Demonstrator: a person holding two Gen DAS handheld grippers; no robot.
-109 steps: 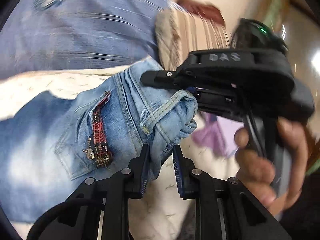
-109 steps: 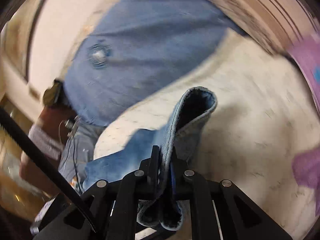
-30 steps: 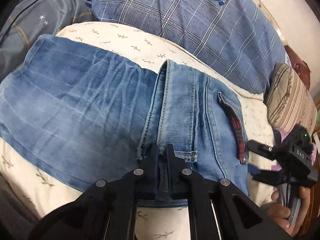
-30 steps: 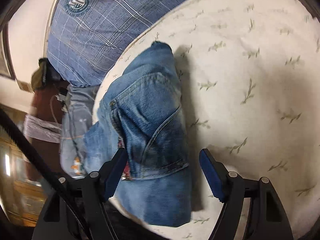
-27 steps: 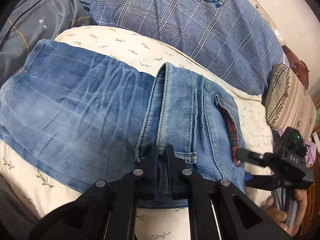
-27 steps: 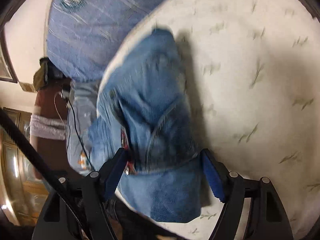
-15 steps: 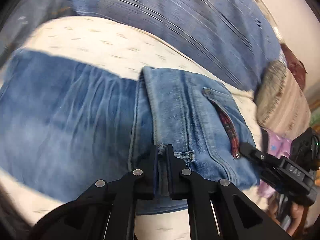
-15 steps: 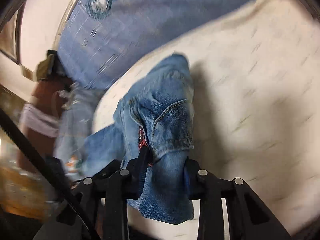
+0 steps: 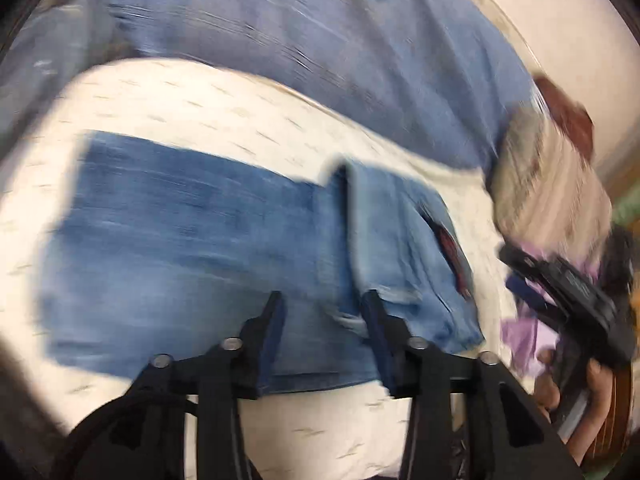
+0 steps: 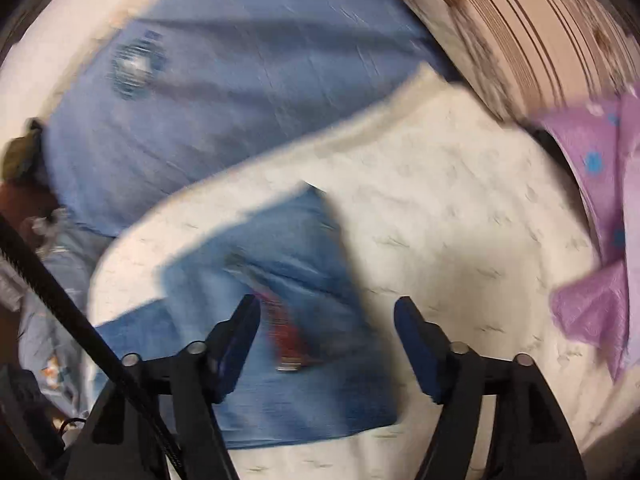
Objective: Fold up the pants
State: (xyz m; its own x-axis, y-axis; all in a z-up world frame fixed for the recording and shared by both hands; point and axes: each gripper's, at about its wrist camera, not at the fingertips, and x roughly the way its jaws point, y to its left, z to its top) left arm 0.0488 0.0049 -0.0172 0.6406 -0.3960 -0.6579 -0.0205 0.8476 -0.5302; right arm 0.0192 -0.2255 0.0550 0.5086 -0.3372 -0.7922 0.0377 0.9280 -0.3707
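Observation:
Blue jeans (image 9: 192,248) lie folded on a cream leaf-print bedsheet (image 9: 200,100), the waist end with a red-plaid pocket trim (image 9: 452,252) doubled over on the right. My left gripper (image 9: 324,312) hovers just above the jeans' near edge, its jaws opening and its pads off the cloth. In the right wrist view the same jeans (image 10: 280,280) lie flat, red trim (image 10: 286,336) showing. My right gripper (image 10: 326,328) is above them, jaws opening wide, nothing pressed between the pads. The right gripper (image 9: 568,292) also shows at the right edge of the left view, held by a hand (image 9: 560,384).
A blue plaid pillow (image 9: 340,40) lies behind the jeans. A striped cushion (image 9: 548,184) sits at the right, also seen as a striped cushion (image 10: 520,20) at top right. Purple cloth (image 10: 600,220) lies along the sheet's right side. Other clothes (image 10: 48,280) lie at the left.
Both grippers let go of the jeans and rose away. The left was shut on the fold's edge, the right had clamped the waist end; both now stand open above the flat, folded jeans.

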